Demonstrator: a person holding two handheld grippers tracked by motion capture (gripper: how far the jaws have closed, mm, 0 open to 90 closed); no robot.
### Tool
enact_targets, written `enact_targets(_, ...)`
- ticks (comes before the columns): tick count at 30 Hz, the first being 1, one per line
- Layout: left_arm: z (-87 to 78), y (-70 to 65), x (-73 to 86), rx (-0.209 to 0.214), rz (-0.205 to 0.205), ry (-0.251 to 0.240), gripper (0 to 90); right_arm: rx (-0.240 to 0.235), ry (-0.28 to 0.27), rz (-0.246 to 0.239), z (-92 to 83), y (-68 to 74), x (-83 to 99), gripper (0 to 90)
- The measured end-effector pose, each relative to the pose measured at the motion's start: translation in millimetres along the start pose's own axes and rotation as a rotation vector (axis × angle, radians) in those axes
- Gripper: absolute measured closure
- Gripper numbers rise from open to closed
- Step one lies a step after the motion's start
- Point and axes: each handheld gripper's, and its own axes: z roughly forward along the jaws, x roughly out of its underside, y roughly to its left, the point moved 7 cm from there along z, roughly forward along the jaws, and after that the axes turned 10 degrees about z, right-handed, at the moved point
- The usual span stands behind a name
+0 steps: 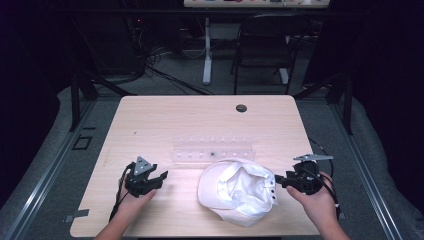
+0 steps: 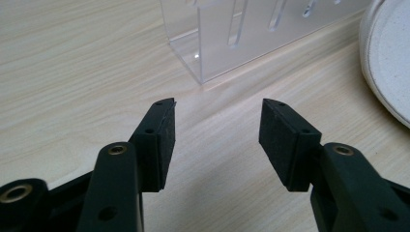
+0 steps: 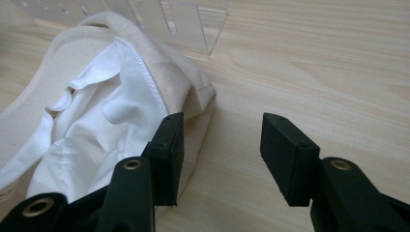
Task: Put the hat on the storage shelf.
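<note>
I am holding the left gripper (image 1: 161, 178) near the table's (image 1: 150, 115) near-left edge, its 2 jaws spread over bare wood, pinching nothing. I am keeping the right gripper (image 1: 278, 180) at the near right, jaws also spread and gripping nothing, 1 pad just beside the cap's (image 1: 235, 192) edge. The white cap is lying upside down at near centre, lining upward, between the 2 grippers. Just beyond it, the clear acrylic rack (image 1: 212, 150) is standing bare. I am judging the work barely begun: the cap is ungripped, and it is not on the rack. The rack's slots are hard to make out, and the cap's brim is hidden under its own folds.
</note>
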Motion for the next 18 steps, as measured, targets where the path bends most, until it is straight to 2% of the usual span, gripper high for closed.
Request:
enact_targets(3, 0.6, -1.5, -0.7, 0.006, -0.002, -0.002, 47.3, -0.026, 0.032, 0.037, -3.8, 6.5, -3.8, 52.7)
enact_targets(7, 1.9, -3.2, -2.1, 0.017, -0.005, -0.004, 47.1, -0.043, 0.075, 0.051, -7.3, 11.2, -6.9, 54.2)
enact_targets(14, 2.4, -3.8, -4.0, 0.020, -0.002, -0.007, 47.1, -0.040, 0.125, 0.063, -7.4, 13.1, -7.3, 54.2)
enact_targets(18, 2.2, -4.4, -4.5, 0.020, 0.005, -0.007, 47.1, -0.035, 0.160, 0.091, -7.0, 14.4, -5.2, 54.2)
